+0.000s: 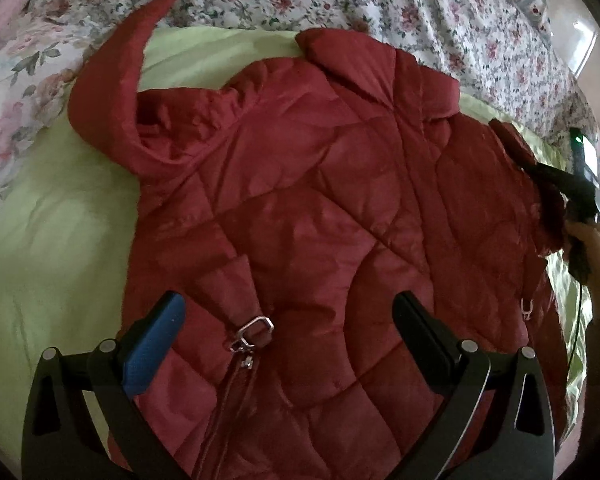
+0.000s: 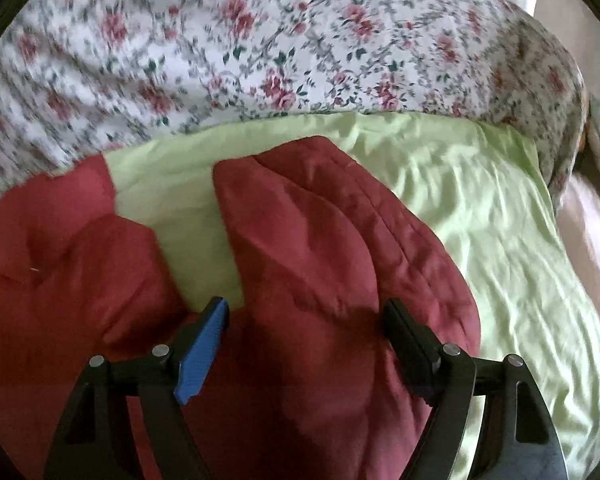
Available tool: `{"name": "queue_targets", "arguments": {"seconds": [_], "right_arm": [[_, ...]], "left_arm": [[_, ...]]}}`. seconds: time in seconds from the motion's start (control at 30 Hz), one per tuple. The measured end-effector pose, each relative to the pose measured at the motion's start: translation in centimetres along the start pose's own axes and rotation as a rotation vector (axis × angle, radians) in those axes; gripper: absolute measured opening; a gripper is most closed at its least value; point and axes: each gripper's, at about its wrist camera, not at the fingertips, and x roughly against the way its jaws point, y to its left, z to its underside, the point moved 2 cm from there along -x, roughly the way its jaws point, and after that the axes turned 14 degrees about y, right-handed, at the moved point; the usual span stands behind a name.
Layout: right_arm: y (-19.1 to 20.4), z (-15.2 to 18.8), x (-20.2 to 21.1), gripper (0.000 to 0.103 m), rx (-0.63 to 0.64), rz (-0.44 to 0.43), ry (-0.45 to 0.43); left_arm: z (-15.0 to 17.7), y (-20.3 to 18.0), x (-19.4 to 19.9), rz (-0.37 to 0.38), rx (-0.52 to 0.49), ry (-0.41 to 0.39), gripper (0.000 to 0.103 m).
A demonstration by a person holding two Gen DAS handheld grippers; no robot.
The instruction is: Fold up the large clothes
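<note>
A red quilted jacket [image 1: 320,208] lies spread on a light green sheet [image 1: 60,240]. One sleeve [image 1: 120,80] curls up at the far left. A metal zipper pull [image 1: 252,332] lies near the lower edge. My left gripper [image 1: 288,312] is open just above the jacket's hem, its jaws wide apart. In the right wrist view, my right gripper [image 2: 304,312] is open over a red padded sleeve [image 2: 320,240] that lies between its jaws. The right gripper also shows at the jacket's right edge in the left wrist view [image 1: 572,200].
A floral bedspread [image 2: 260,40] covers the bed beyond the green sheet [image 2: 480,200]. A floral pillow [image 1: 12,80] lies at the far left. The bed's edge and a pink surface [image 2: 588,232] are at the right.
</note>
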Motion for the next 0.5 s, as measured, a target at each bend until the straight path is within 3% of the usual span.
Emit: {"name": "queue_targets", "arguments": {"seconds": [0.07, 0.2, 0.33, 0.5], "right_arm": [[-0.4, -0.1, -0.6, 0.063, -0.013, -0.002, 0.013], [-1.5, 0.4, 0.4, 0.022, -0.062, -0.085, -0.015], [-0.8, 1.5, 3.6, 0.016, -0.065, -0.18, -0.079], [2.6, 4.4, 8.7, 0.016, 0.009, -0.368, -0.147]], "left_arm": [[0.0, -0.2, -0.1, -0.001, -0.007, 0.0, 0.103], [-0.1, -0.1, -0.1, 0.004, -0.01, -0.003, 0.103], [0.0, -0.1, 0.0, 0.001, -0.011, -0.01, 0.103], [0.2, -0.1, 0.6, 0.059, -0.01, -0.01, 0.103]]}}
